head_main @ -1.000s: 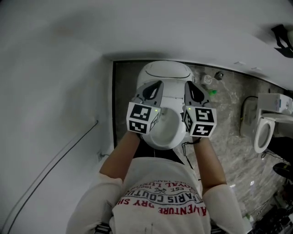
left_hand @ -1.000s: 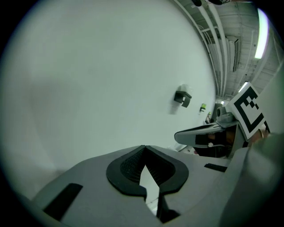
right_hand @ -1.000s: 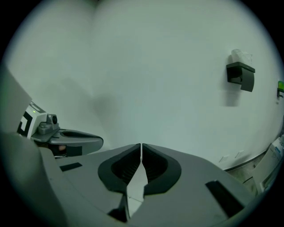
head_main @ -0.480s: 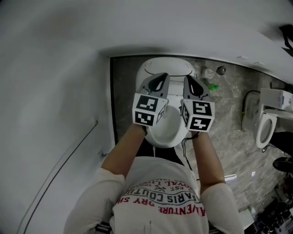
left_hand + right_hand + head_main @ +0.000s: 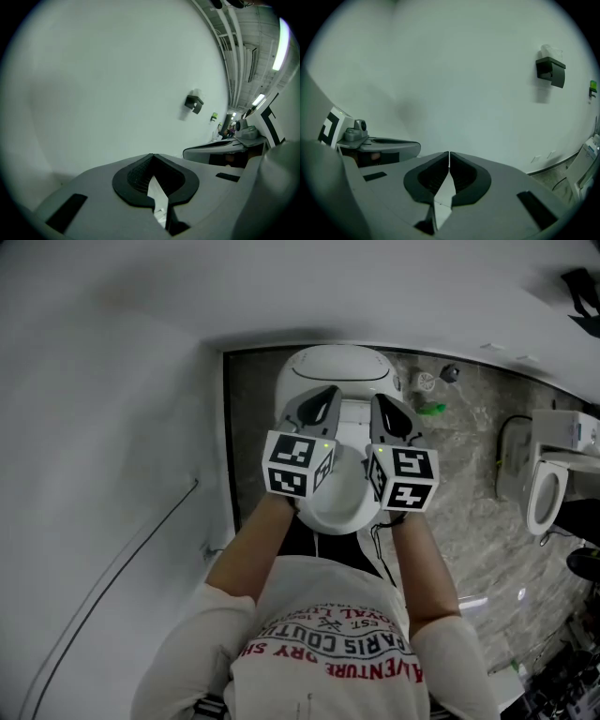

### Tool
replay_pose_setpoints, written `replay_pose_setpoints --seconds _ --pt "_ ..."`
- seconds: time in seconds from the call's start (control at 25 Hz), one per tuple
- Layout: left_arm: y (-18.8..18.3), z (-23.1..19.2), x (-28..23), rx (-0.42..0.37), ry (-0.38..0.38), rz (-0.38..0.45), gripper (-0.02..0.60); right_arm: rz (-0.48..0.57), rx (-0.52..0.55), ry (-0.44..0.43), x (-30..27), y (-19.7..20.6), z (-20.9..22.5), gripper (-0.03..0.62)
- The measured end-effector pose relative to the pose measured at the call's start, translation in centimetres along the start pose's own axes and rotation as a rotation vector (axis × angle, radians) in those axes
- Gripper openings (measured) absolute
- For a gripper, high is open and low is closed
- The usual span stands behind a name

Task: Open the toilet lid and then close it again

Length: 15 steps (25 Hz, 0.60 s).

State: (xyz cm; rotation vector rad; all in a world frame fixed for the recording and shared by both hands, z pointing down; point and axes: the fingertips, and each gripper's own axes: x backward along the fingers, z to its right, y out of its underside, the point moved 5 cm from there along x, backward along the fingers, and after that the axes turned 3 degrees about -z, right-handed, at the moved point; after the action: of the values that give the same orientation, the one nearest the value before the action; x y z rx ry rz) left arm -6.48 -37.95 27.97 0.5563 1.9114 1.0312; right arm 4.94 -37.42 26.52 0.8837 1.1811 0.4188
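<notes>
Toilet (image 5: 339, 379) sits beneath the left tool (image 5: 330, 393) and right tool (image 5: 375, 400), each with jaws together and empty. White wall (image 5: 122, 381) ahead, marbled floor (image 5: 469, 465) to their right.

This looks like a washroom mock-up set inside a big industrial hall, not a home bathroom. A white toilet (image 5: 337, 381) backs onto a plain white wall (image 5: 112, 381) and stands on a grey marbled floor (image 5: 459, 474). To the right of that toilet a second toilet (image 5: 544, 498) stands on the same floor. Above and to the right of the first toilet, a small black bracket (image 5: 193, 103) is fixed to the wall. Higher still, a bare ribbed ceiling (image 5: 243, 33) carries strip lights (image 5: 283, 42), perhaps a warehouse roof.
</notes>
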Motion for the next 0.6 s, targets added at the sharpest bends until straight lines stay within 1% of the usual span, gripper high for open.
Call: replay_pose_setpoints --seconds 0.28,0.44,0.6 --pt "2.2 2.2 3.2 0.018 -0.001 0.031 0.006 0.029 0.012 -0.015 3.4 2.6 -1.4 0.014" --pt "3.9 4.0 5.0 0.036 -0.03 0.057 0.006 0.049 0.035 -0.042 5.7 4.6 -2.0 0.015" --pt "6.2 5.8 7.2 0.038 -0.075 0.082 0.006 0.081 0.089 -0.051 8.1 7.1 -3.5 0.015"
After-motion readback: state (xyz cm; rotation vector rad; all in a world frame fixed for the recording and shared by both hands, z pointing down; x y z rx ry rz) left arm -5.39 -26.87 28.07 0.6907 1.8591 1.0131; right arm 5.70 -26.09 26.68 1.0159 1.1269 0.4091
